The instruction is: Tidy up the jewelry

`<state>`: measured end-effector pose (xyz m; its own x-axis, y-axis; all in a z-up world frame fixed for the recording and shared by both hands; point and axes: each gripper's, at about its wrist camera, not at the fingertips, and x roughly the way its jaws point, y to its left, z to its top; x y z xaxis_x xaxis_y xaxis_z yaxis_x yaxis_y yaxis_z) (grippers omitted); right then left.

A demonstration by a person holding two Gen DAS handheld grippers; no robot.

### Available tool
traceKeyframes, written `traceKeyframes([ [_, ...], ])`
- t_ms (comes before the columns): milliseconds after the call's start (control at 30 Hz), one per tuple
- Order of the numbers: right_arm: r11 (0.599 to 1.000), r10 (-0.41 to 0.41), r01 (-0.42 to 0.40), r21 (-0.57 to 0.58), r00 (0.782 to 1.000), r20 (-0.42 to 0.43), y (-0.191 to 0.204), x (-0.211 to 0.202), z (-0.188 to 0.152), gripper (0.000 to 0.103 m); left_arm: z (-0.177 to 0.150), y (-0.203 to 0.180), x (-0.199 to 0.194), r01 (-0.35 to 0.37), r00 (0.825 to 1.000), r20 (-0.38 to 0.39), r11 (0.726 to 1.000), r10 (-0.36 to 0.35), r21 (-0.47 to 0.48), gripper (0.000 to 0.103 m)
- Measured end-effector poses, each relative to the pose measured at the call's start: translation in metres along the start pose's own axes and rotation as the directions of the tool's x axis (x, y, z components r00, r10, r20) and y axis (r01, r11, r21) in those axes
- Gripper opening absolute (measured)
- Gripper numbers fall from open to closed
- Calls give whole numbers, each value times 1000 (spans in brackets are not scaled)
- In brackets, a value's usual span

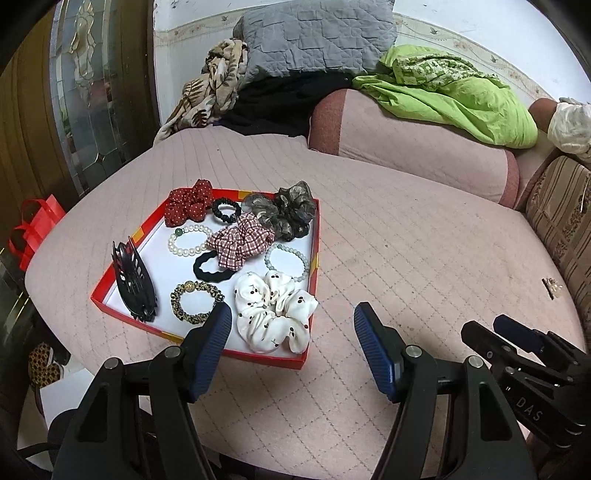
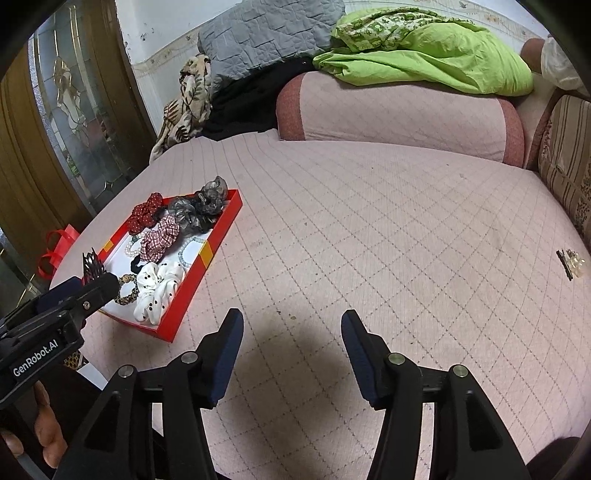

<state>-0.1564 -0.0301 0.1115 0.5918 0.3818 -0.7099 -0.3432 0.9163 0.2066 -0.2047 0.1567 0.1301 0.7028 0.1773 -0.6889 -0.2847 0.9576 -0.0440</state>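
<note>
A red tray [image 1: 316,254] with a white floor lies on the pink quilted bed and also shows in the right wrist view [image 2: 192,280]. It holds several scrunchies, bead bracelets and hair ties, among them a white dotted scrunchie [image 1: 275,314], a pearl bracelet [image 1: 188,240], a leopard hair tie [image 1: 195,301] and a black claw clip [image 1: 135,280]. A small hair clip [image 2: 570,264] lies alone at the far right of the bed, also in the left wrist view [image 1: 552,288]. My left gripper [image 1: 291,332] is open and empty at the tray's near edge. My right gripper [image 2: 291,332] is open and empty over bare quilt.
A pink bolster [image 2: 399,110], a green cloth [image 2: 436,55], a grey pillow [image 1: 317,33] and a leaf-print blanket [image 1: 207,92] lie at the back. A striped cushion [image 2: 569,173] stands at the right. A glass door [image 1: 85,92] and red bag [image 1: 33,229] are left.
</note>
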Motion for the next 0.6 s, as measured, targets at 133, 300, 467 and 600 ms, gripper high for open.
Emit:
traceKeyframes([
  [133,1000,-4,4,-1,1000,-4,0,2,0,60,0,1,1,-1,1000,-3,1000,1,-5,68],
  [300,1000,-6,6,-10,1000,-10,2,3,-1,61,-1,3,1,-8,1000,-1,1000,8,-8,68],
  [467,1000,-12,12,-14,1000,-15,3,4,-2,61,-3,4,1,-15,1000,-1,1000,15,-3,68],
  [600,1000,-16,15,-16,1000,-19,4,5,-3,62,-2,4,1,-16,1000,-1,1000,16,0,68],
])
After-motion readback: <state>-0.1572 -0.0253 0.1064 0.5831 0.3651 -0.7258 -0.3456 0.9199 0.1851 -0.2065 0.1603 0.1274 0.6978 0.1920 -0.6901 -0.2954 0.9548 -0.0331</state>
